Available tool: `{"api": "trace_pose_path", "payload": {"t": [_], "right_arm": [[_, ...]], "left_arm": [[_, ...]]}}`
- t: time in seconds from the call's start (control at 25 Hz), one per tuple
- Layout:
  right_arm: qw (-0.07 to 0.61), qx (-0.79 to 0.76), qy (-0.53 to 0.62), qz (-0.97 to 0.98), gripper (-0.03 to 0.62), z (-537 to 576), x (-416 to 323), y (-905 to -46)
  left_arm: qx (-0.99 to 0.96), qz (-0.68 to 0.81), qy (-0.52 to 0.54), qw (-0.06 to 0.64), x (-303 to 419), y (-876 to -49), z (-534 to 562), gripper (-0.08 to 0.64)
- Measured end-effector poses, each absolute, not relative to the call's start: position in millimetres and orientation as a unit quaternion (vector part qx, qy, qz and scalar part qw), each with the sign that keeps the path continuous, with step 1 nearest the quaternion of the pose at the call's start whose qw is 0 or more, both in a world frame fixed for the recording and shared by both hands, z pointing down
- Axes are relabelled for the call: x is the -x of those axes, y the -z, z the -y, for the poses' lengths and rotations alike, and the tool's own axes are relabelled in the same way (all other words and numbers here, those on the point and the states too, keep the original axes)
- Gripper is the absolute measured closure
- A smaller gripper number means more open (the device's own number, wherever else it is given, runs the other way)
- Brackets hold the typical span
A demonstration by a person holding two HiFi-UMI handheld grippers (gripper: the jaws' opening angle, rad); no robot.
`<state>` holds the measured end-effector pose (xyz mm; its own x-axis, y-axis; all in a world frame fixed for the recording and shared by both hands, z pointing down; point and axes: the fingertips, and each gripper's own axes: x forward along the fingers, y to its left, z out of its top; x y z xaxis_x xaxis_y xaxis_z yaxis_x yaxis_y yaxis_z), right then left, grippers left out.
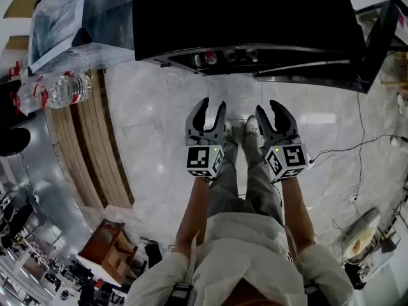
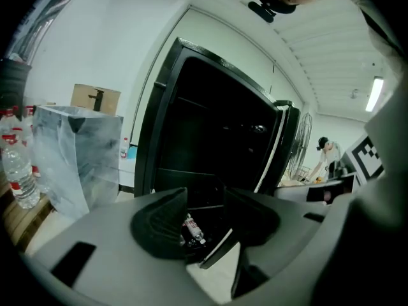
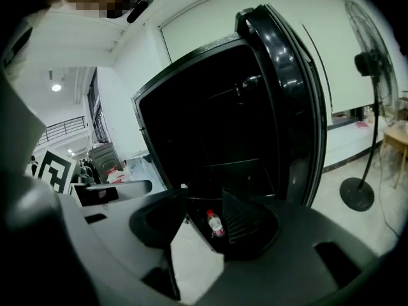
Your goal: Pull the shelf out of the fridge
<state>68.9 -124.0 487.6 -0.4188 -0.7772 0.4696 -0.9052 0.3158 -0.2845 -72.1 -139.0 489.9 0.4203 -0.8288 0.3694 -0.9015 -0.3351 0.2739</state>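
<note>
A black fridge [image 1: 242,18] stands open ahead of me, its door [image 1: 376,43] swung to the right. The inside is dark. A shelf edge [image 3: 233,163] shows faintly in the right gripper view, and small bottles [image 1: 209,59] lie along the bottom. My left gripper [image 1: 213,104] and right gripper [image 1: 268,107] hang side by side above the floor, short of the fridge and touching nothing. Each has a narrow gap between its jaws with nothing in it. A bottle [image 2: 192,228] shows through the left gripper [image 2: 204,199], and another bottle [image 3: 215,225] through the right gripper [image 3: 204,203].
A pack of water bottles [image 1: 64,88] and a clear plastic bag [image 1: 57,18] sit at the left by wooden boards [image 1: 89,145]. Cables [image 1: 357,145] run over the marble floor at the right. A standing fan [image 3: 370,62] is right of the fridge door.
</note>
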Motion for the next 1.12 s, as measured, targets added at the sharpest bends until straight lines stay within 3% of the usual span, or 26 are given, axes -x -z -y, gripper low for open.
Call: {"api": "trace_pose_path", "payload": {"t": [1.12], "right_arm": [[0.049,-0.53,-0.317,0.785,0.408,170,-80,-602]], "left_arm": [[-0.787,0.555,-0.037,0.265,51,-599,184,0.35]]}}
